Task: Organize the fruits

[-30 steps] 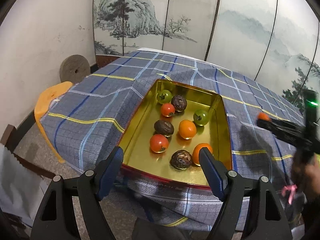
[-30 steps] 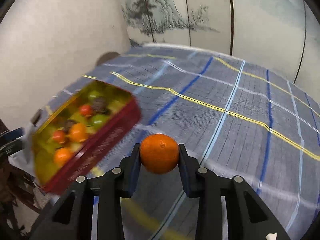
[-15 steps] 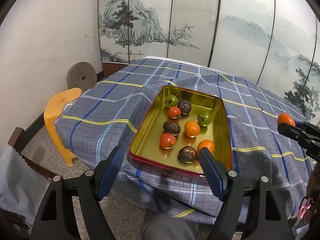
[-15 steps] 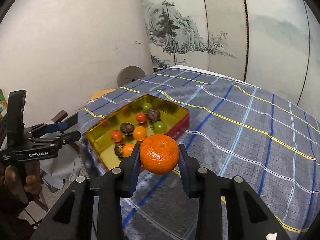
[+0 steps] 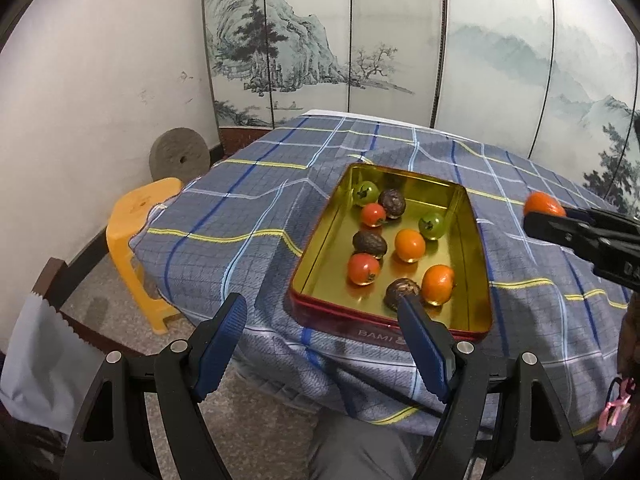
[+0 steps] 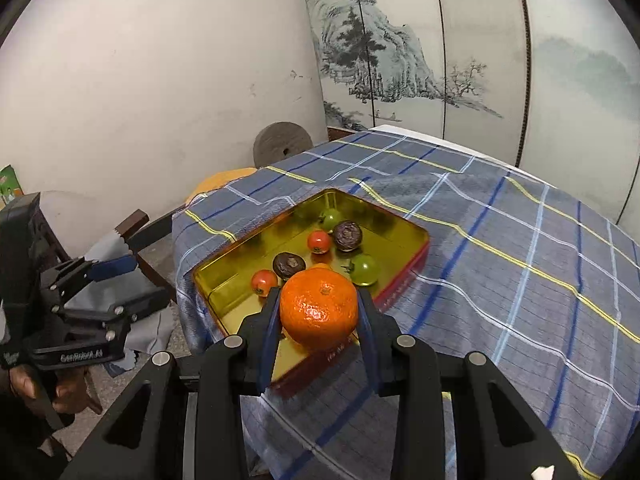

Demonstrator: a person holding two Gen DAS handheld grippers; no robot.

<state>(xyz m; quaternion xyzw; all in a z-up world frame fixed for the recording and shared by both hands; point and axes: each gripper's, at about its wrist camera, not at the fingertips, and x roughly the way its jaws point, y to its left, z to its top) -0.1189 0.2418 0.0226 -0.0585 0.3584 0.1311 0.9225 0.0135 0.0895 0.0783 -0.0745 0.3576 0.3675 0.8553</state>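
Right hand-held gripper [image 6: 319, 312] clamps an orange [image 6: 319, 309]; tin [image 6: 224, 280] lies at its 12 o'clock; left hand-held gripper [image 5: 322, 340] gapes empty.

We find both fisheye views evenly lit by soft indoor light, neither dim nor harsh. Straight lines bow strongly toward the edges, with dark vignetting in every corner. The gold tin tray [image 5: 468, 248] mirrors its fruit as faint reflections. Soft shadows fall on the plaid tablecloth [image 5: 248, 216] beside the tray. Focus is sharp overall; the tray's near wall beneath the mandarin [image 6: 318, 309] appears slightly smeared
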